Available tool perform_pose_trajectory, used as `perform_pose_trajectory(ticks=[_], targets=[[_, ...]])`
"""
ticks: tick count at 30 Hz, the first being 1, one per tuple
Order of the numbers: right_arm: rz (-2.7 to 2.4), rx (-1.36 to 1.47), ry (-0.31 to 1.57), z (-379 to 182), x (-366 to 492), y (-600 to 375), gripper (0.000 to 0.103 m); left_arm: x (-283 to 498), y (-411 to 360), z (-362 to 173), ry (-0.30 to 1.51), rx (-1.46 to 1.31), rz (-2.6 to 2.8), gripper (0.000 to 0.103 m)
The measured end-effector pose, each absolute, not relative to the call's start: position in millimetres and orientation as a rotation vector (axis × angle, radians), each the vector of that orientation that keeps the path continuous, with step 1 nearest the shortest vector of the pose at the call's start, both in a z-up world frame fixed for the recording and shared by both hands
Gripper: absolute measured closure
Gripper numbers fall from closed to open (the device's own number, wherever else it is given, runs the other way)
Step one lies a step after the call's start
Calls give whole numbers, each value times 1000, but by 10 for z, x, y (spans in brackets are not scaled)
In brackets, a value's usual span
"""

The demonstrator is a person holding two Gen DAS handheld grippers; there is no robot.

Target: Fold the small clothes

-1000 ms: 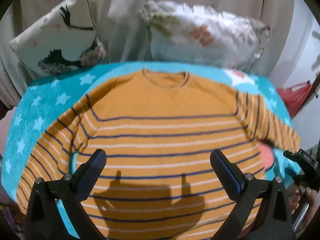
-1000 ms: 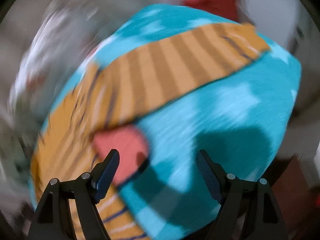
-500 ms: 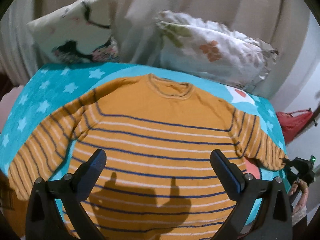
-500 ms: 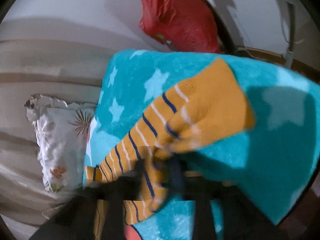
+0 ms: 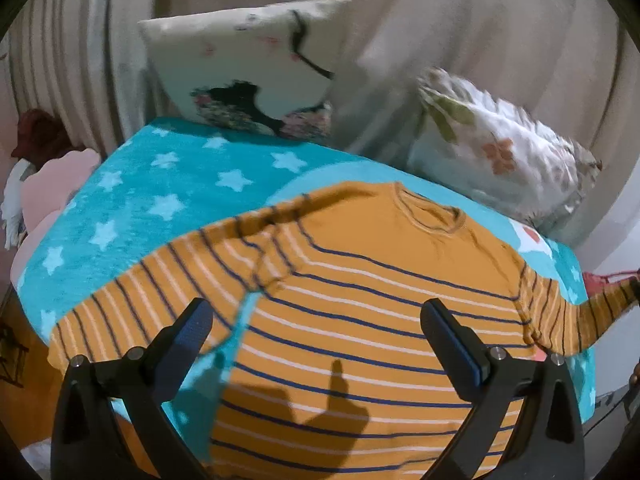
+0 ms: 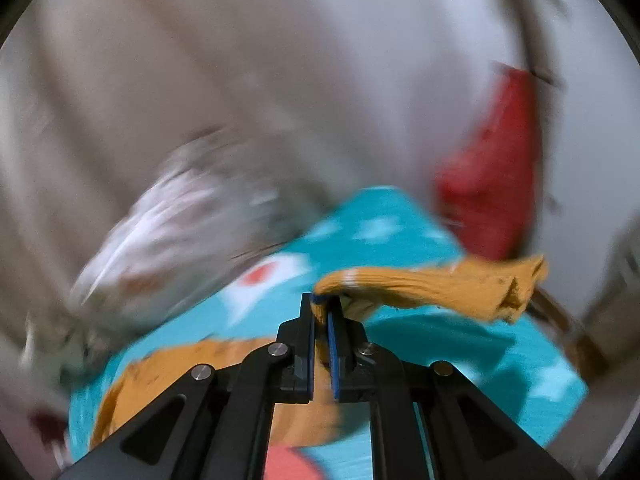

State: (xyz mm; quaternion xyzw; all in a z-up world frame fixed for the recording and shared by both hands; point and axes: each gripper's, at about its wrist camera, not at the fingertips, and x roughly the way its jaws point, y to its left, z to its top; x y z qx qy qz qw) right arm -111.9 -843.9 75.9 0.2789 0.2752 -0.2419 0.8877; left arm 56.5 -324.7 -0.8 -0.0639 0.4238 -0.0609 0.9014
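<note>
An orange sweater [image 5: 360, 300] with navy and white stripes lies face up on a teal star blanket [image 5: 152, 200]. Its left sleeve [image 5: 160, 292] lies spread toward the left. My left gripper [image 5: 316, 320] is open and empty, hovering above the sweater's lower body. My right gripper [image 6: 325, 304] is shut on the right sleeve [image 6: 440, 288] and holds it lifted off the blanket [image 6: 420, 232], the cuff hanging out to the right. The lifted sleeve also shows at the right edge of the left wrist view [image 5: 592, 312]. The right wrist view is motion-blurred.
Two patterned pillows [image 5: 256, 68] [image 5: 504, 152] lean against a beige curtain at the back. A red bag [image 6: 492, 184] sits beyond the bed's right side. A pink cushion [image 5: 44, 192] lies off the left edge.
My right gripper has closed on the right sleeve and lifted it off the blanket. My left gripper view has swung left, staying open above the sweater.
</note>
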Motion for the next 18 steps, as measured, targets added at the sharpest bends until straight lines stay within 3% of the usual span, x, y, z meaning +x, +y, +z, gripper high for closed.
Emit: perform_pose_trajectory(ticks=[7,13,18], targets=[[-92,439,725,545,174,-6602,96,477,-2457,-93,871,-187,-73,0],[145,327,959,-287,1078,-5036,96,305,-1793,-191,866,-182,9,0],[204,327,1115,-862,1144,-4455,93,211,-1298,-326,883,-232,71,0]])
